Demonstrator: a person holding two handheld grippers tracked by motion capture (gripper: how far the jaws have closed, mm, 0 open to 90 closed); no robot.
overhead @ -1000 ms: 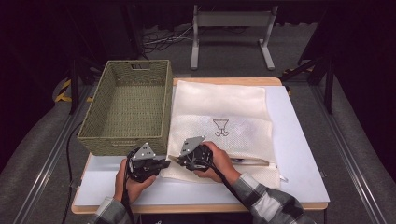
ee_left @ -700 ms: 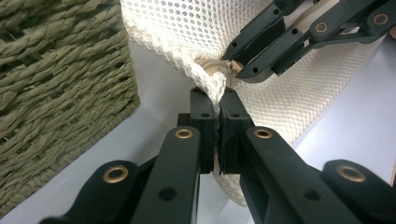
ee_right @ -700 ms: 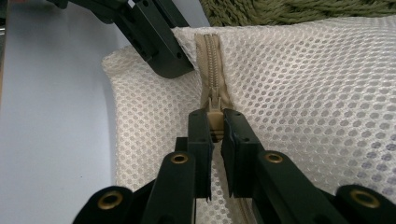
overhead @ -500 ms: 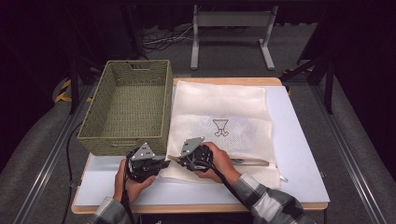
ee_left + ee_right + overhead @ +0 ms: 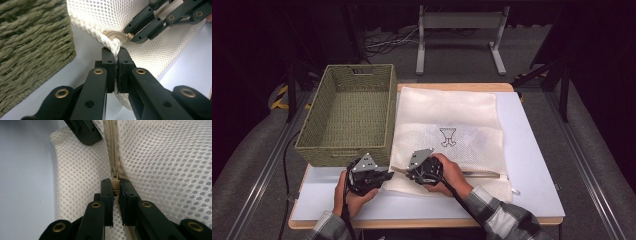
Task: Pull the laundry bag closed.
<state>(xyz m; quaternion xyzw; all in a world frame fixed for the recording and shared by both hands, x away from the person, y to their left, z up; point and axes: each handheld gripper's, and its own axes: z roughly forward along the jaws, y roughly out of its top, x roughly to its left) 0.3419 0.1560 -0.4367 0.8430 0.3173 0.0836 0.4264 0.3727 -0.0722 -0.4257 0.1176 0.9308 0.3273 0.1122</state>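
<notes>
Pinching the corner hem of the cream mesh laundry bag (image 5: 160,45), the left gripper (image 5: 117,58) is clamped tight on cloth near the tabletop's front edge, beside the woven green basket (image 5: 347,117). The right gripper (image 5: 115,188) is closed on the beige zipper pull (image 5: 114,182). From there the zipper (image 5: 113,147) runs along the bag's front edge toward the tabletop's right edge, so the right gripper must travel away from the left's anchor.

1. Cream-white mesh bag (image 5: 452,125), dotted with fine holes, small dark emblem printed mid-panel.
2. Beige zipper (image 5: 113,157) and matching beige pull (image 5: 115,185).
3. Olive-green woven basket (image 5: 349,112).
4. Pale lilac-white desk (image 5: 532,165), wood-toned edge.
5. Black left claw (image 5: 115,60) and right claw (image 5: 114,188), brass rivets.
6. Grey-and-white plaid sleeve (image 5: 499,220).
</notes>
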